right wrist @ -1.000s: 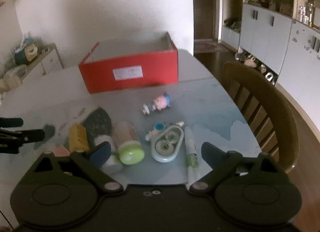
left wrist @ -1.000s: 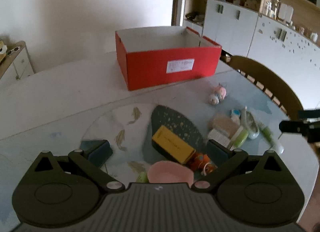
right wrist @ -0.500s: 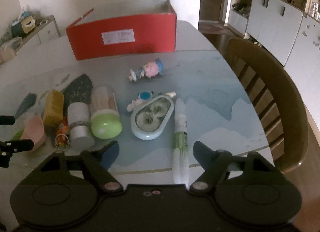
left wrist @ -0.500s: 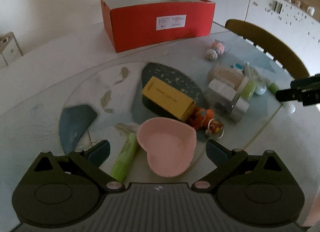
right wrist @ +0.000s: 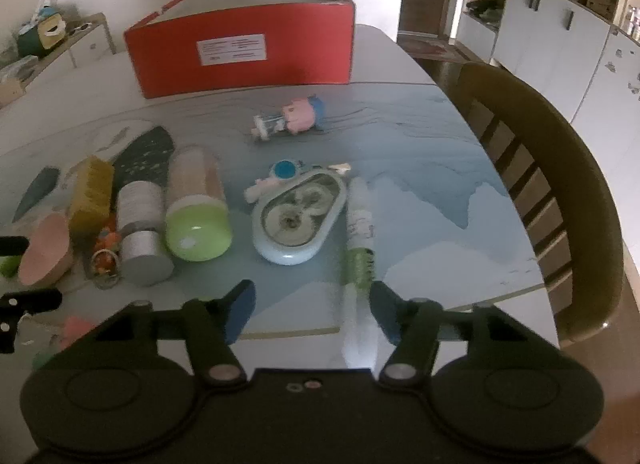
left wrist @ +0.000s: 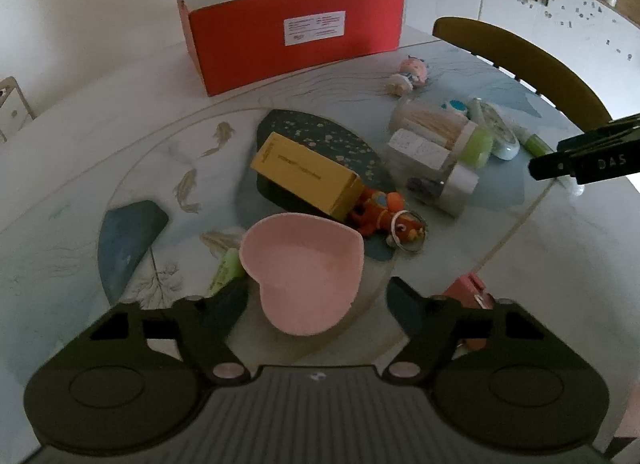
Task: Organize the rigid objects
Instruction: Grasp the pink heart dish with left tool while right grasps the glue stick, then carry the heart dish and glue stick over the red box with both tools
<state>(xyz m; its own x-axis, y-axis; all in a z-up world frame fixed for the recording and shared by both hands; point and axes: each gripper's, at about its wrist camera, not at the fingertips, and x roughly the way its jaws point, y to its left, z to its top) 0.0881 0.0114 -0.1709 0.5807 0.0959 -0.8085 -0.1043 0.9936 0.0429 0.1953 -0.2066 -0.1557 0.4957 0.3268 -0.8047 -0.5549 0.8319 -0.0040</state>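
A pink heart-shaped dish [left wrist: 304,276] sits on the table between the fingers of my left gripper [left wrist: 316,300]. Its jaws are closing; the left finger is close to the dish's edge and the right finger stands apart from it. A white tube with a green ribbed grip [right wrist: 358,248] lies lengthwise between the fingers of my right gripper [right wrist: 312,304]. Those jaws are closing too; the tube lies next to the right finger and far from the left one. The open red box [left wrist: 296,44] stands at the far side of the table.
A yellow carton [left wrist: 308,176], an orange toy keychain [left wrist: 384,216], a silver-capped jar [right wrist: 140,232], a green-lidded jar [right wrist: 198,216], an oval blue case [right wrist: 300,216] and a pink pig figure [right wrist: 296,116] lie mid-table. A wooden chair [right wrist: 540,184] stands at the right edge.
Both grippers have sunk toward the table and tipped down. Their jaws have narrowed, the left around the pink dish, the right around the white tube.
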